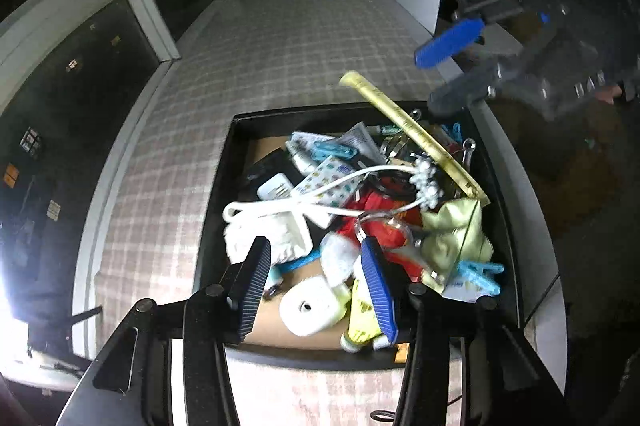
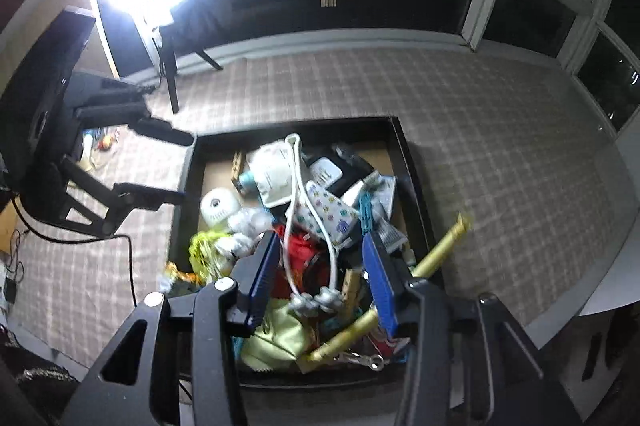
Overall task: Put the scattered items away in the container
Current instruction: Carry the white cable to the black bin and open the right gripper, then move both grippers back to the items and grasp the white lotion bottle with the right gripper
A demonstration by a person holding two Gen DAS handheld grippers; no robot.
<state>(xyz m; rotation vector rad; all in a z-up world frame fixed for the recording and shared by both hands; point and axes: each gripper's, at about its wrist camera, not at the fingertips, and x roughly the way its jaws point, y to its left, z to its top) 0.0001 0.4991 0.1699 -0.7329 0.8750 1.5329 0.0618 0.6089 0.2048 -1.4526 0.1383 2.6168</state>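
The black tray (image 1: 216,186) brimmed with clutter, a yellow tube (image 1: 412,134) overhanging its rim beside bare plaid cloth (image 1: 280,46), while the left gripper (image 1: 316,290) and right gripper (image 2: 320,278) hung half-open, empty.

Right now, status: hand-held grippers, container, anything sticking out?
Left hand-held gripper open, empty. Right hand-held gripper open, empty. Black container heaped with items. Yellow tube overhangs its rim.

No readable text anywhere in my views. Markings on yellow tube (image 1: 416,130) and packets in tray (image 1: 218,194) too blurred.
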